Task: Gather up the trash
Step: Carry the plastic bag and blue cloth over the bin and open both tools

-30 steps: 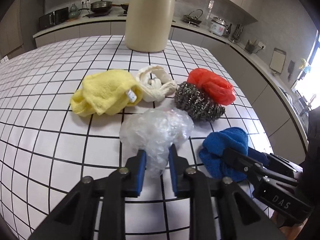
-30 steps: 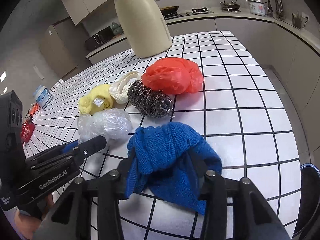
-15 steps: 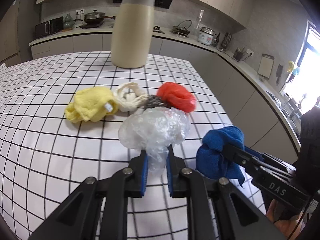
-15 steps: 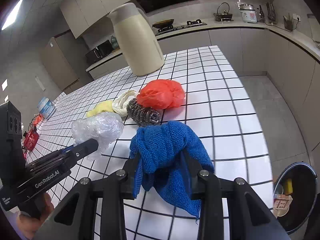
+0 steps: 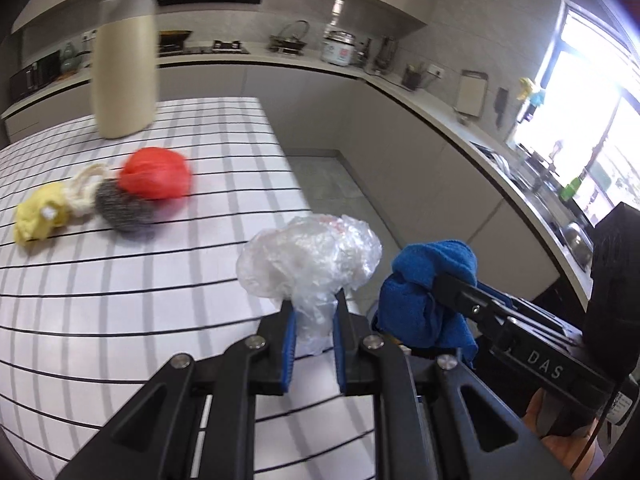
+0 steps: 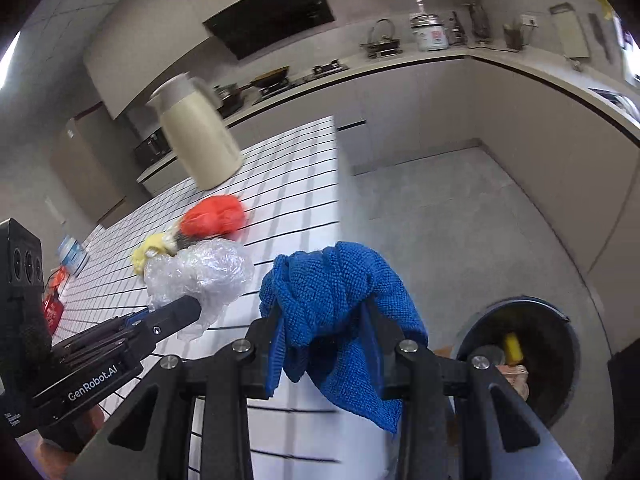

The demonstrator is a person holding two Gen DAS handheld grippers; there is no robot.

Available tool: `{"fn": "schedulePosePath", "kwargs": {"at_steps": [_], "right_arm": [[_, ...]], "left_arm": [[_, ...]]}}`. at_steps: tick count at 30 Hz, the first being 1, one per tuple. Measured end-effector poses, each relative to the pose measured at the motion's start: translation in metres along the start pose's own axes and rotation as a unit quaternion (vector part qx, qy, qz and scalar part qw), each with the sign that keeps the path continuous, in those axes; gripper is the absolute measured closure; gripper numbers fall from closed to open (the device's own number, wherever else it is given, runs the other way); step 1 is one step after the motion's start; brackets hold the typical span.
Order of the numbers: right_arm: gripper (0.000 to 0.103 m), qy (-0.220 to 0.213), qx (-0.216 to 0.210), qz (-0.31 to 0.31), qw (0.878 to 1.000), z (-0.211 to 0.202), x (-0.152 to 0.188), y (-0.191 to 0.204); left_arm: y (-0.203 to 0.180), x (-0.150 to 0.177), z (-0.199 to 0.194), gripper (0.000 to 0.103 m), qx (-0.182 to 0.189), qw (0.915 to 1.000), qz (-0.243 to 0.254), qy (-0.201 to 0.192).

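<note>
Left wrist view: the left claw (image 5: pixel 314 322) is clamped on the clear plastic bag (image 5: pixel 310 266), lifted off the tiled table (image 5: pixel 120 280).

Right wrist view: the right claw (image 6: pixel 324 332) grips the blue cloth (image 6: pixel 336 292) (hanging limp), near the trash bin (image 6: pixel 520 360) on the floor.

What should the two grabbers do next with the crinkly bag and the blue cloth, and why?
Probably carry both across to above the bin on the floor, then let go. The left gripper is shut on the clear plastic bag and the right gripper on the blue cloth, both lifted off the tiled table, and the bin sits open just past the table's edge.
</note>
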State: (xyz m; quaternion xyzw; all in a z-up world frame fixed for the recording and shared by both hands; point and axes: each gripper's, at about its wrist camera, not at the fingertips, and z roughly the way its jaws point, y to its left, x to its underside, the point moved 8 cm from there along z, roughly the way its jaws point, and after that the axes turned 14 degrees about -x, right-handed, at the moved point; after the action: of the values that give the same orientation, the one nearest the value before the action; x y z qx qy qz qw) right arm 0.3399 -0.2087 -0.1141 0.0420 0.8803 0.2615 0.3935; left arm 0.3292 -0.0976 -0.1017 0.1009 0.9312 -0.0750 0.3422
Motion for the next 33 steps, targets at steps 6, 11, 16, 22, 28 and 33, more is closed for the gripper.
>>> {"fn": "schedulePosePath", "kwargs": {"at_steps": [6,11,16,22,28,33], "right_arm": [[0.067,-0.02,0.046,0.034,0.998,-0.061,0.007,-0.072],[0.067,-0.023,0.072,0.056,0.996,-0.095,0.017,-0.122],[0.067,-0.011,0.085,0.077,0.993,-0.108,0.031,-0.169],[0.067,0.021,0.089,0.098,0.991,-0.096,0.053,-0.213],[0.066,0.053,0.085,0.11,0.989,-0.079,0.071,-0.249],[0.061,0.074,0.082,0.104,0.988,-0.063,0.073,-0.263]], "left_arm": [[-0.081,0.006,0.01,0.086,0.035,0.9987,0.036,0.011],[-0.129,0.019,0.026,0.086,0.049,0.997,0.053,0.027],[-0.156,0.039,0.052,0.086,0.04,0.996,0.059,0.054],[-0.169,0.063,0.086,0.086,0.014,0.9938,0.061,0.092],[-0.175,0.081,0.111,0.086,-0.013,0.991,0.06,0.119],[-0.178,0.086,0.124,0.085,-0.028,0.9895,0.054,0.131]]}}
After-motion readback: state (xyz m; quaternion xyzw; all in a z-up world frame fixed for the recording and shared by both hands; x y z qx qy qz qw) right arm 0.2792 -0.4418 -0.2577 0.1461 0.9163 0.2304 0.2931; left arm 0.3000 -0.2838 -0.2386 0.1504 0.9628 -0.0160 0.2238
